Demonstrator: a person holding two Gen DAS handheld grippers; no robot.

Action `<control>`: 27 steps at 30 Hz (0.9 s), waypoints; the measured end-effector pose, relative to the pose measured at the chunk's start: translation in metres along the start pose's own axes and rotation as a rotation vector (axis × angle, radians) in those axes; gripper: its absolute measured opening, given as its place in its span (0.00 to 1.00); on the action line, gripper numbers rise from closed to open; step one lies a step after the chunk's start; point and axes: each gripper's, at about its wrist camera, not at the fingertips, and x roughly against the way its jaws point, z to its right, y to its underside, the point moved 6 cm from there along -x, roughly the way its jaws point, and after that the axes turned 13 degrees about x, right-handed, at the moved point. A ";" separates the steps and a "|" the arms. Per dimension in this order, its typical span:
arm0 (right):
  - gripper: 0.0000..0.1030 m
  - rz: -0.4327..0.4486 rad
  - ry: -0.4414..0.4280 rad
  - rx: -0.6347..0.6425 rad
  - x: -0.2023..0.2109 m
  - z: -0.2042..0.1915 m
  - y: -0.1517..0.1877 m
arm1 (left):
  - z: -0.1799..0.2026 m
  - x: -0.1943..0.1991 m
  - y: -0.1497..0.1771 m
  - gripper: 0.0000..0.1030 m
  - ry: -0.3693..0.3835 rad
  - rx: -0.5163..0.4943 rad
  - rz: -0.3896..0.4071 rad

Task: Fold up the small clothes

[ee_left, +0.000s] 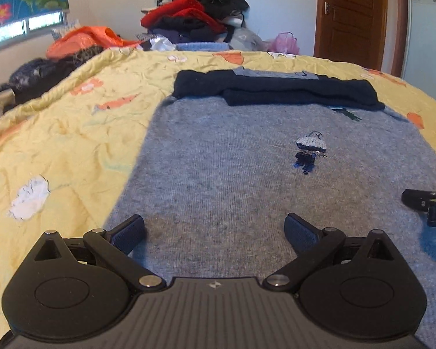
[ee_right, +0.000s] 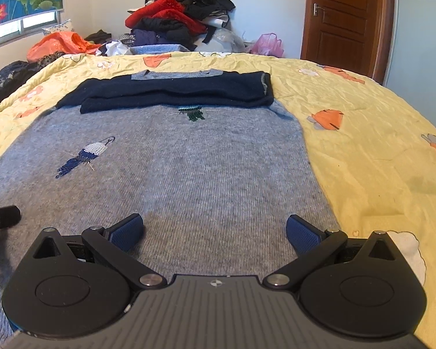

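Observation:
A small grey knit sweater (ee_left: pixel 232 160) lies flat on the yellow quilt (ee_left: pixel 66 133), with its dark navy sleeves (ee_left: pixel 276 90) folded across the chest at the far end. It also shows in the right wrist view (ee_right: pixel 189 168), sleeves (ee_right: pixel 174 90) folded the same way. My left gripper (ee_left: pixel 215 232) is open and empty, low over the hem near the sweater's left edge. My right gripper (ee_right: pixel 215 232) is open and empty over the hem near the right edge. The right gripper's tip (ee_left: pixel 421 206) shows at the left view's right edge.
A tall pile of red, black and dark clothes (ee_left: pixel 194 11) stands beyond the bed's far edge, with an orange bag (ee_left: pixel 87 39) to its left and a pink bag (ee_left: pixel 284 42) to its right. A wooden door (ee_left: pixel 354 14) is at the back right.

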 end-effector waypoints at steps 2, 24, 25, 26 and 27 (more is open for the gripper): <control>1.00 -0.002 0.000 0.005 -0.003 -0.001 -0.002 | 0.007 0.002 0.000 1.00 -0.038 -0.058 0.036; 1.00 0.001 -0.002 0.001 -0.003 -0.001 -0.003 | 0.013 0.010 0.003 1.00 -0.077 -0.135 0.096; 1.00 0.001 -0.002 0.001 -0.003 -0.001 -0.003 | 0.013 0.010 0.003 1.00 -0.078 -0.135 0.096; 1.00 0.001 -0.002 0.001 -0.003 -0.001 -0.003 | 0.013 0.010 0.003 1.00 -0.079 -0.136 0.096; 1.00 0.001 -0.002 0.001 -0.003 -0.001 -0.003 | 0.013 0.010 0.003 1.00 -0.080 -0.137 0.095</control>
